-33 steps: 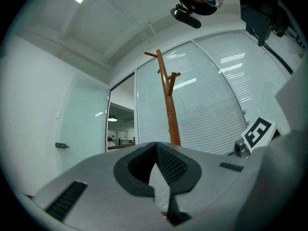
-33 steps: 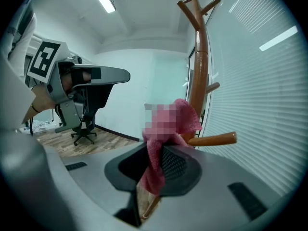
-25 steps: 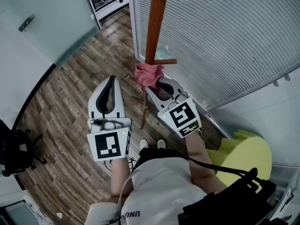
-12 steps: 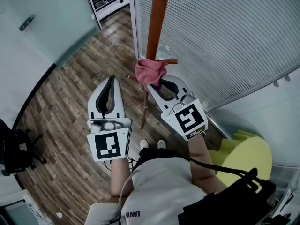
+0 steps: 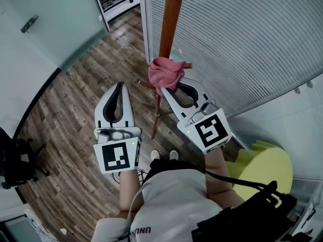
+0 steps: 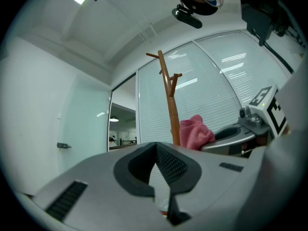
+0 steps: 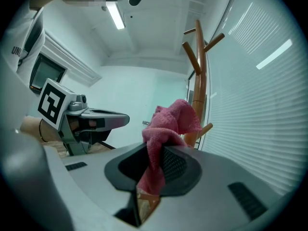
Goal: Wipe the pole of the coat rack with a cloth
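The wooden coat rack pole [image 5: 167,21] rises in front of the blinds, with a short peg at cloth height. A pink cloth [image 5: 164,73] is bunched against the pole, and my right gripper [image 5: 174,87] is shut on it. In the right gripper view the cloth [image 7: 169,124] hangs out of the closed jaws with the pole [image 7: 200,76] just behind it. My left gripper [image 5: 118,97] hangs to the left of the pole, shut and holding nothing. From the left gripper view, the pole [image 6: 171,112] and the cloth [image 6: 195,133] show ahead at the right.
A glass wall with white blinds [image 5: 242,39] stands right behind the rack. Wood floor [image 5: 70,95] lies below, with the rack's base legs [image 5: 151,110] near my feet. A glass door [image 5: 45,19] is at the left, a yellow-green seat [image 5: 262,165] at the right.
My right gripper has slid the pink cloth slightly up and right along the pole. The left gripper has stayed still.
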`<action>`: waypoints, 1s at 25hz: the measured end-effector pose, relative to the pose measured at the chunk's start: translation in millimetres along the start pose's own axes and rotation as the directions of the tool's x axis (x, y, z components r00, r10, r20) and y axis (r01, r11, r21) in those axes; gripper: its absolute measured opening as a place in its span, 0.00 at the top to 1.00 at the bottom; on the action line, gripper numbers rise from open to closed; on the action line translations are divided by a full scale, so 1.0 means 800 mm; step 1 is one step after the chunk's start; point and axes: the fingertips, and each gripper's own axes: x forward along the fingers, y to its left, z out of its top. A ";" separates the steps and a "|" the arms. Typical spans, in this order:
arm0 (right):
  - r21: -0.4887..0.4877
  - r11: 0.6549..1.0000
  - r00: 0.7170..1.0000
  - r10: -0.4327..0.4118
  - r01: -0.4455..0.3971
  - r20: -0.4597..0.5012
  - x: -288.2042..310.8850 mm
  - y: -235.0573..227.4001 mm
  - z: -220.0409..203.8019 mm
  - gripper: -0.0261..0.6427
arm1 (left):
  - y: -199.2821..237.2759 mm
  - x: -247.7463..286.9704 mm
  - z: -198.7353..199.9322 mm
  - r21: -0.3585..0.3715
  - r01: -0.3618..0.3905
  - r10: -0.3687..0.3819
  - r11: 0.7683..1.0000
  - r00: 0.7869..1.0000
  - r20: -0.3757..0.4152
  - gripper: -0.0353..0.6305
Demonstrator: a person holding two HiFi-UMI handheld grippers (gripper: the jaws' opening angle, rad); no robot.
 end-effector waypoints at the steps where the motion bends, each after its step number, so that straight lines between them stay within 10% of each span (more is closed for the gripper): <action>1: 0.001 1.000 1.000 -0.005 0.005 0.007 -0.001 -0.001 0.004 0.85 | 0.001 0.000 0.000 -0.001 0.000 0.000 1.000 1.000 0.000 0.93; 25: 0.043 0.996 0.989 -0.086 0.081 0.118 -0.008 -0.010 0.051 0.85 | 0.008 0.001 -0.002 -0.008 0.003 -0.003 1.000 1.000 0.002 0.93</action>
